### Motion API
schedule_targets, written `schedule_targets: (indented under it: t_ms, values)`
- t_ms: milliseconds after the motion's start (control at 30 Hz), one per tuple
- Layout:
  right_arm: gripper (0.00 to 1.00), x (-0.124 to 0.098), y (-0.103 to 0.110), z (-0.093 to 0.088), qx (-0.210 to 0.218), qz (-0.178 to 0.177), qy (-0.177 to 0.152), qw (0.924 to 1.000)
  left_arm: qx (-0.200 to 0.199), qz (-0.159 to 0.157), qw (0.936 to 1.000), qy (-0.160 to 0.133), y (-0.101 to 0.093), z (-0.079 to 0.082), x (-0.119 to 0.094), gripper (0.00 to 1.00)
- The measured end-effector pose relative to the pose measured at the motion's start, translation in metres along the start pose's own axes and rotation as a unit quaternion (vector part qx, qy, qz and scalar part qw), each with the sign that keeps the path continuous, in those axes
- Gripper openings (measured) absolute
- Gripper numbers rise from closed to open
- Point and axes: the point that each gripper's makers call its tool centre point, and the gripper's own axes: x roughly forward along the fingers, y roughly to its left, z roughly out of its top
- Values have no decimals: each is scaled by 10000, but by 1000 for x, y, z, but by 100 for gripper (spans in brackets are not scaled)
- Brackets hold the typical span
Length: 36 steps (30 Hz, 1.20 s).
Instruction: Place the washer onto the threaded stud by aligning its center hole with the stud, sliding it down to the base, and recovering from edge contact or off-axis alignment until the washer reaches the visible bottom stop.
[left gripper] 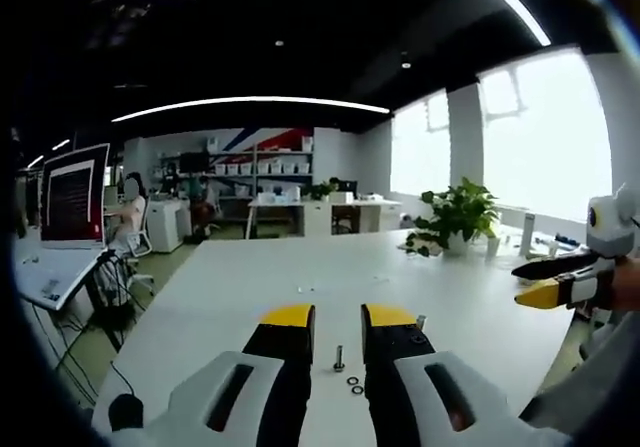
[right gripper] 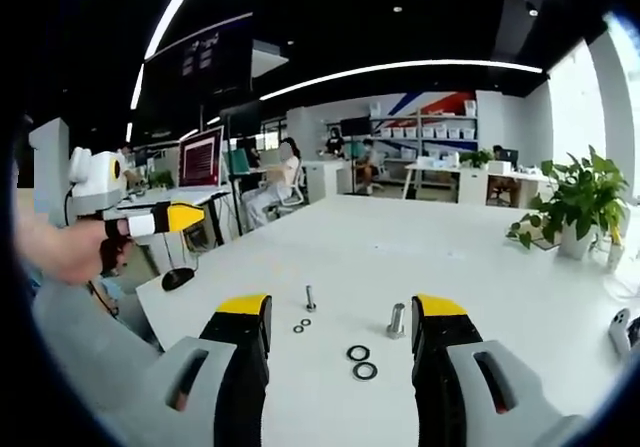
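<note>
Two studs stood upright on the white table (right gripper: 420,257), long axes vertical: a thick stud (right gripper: 396,319) and a thin stud (right gripper: 310,298). Two large washers (right gripper: 361,361) lay flat just in front of the thick stud; two small washers (right gripper: 301,325) lay flat beside the thin one. The right gripper (right gripper: 340,312) hovered with jaws wide apart, holding nothing. The left gripper (left gripper: 338,317) had its jaws parted and empty, the thin stud (left gripper: 339,356) between them. A potted plant (left gripper: 455,217) stood farther back.

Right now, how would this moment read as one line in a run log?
phase: before pickup | left gripper: open, empty | right gripper: open, empty | washers: on table | thin stud: upright, bare
</note>
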Motion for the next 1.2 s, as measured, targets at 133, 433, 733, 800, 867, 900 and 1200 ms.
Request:
schedule_targets:
  t_ms: [133, 433, 733, 800, 867, 900, 1200]
  values:
    - [60, -1, -4, 4, 184, -108, -110, 9997, 14, -172, 9998, -113, -4, 1, 4, 16]
    - [62, -6, -23, 12, 260, -550, -302, 9977, -4, -510, 9986, -164, -5, 0, 7, 16]
    - [62, -6, -21, 14, 231, -547, -309, 9978, -84, -505, 9984, -224, -1, 0, 9, 16]
    - [62, -6, -19, 14, 219, -517, -292, 9980, -94, -458, 9987, -194, 0, -3, 11, 16]
    - [62, -5, -18, 12, 233, -485, -272, 9982, -129, -424, 9989, -175, 0, -7, 14, 17]
    - [62, -5, -18, 12, 197, -480, -243, 9984, -125, -399, 9990, -143, 1, -11, 17, 17]
    - [62, -4, -15, 13, 158, -373, -281, 9988, 13, -298, 9995, 132, 2, -40, 34, 17]
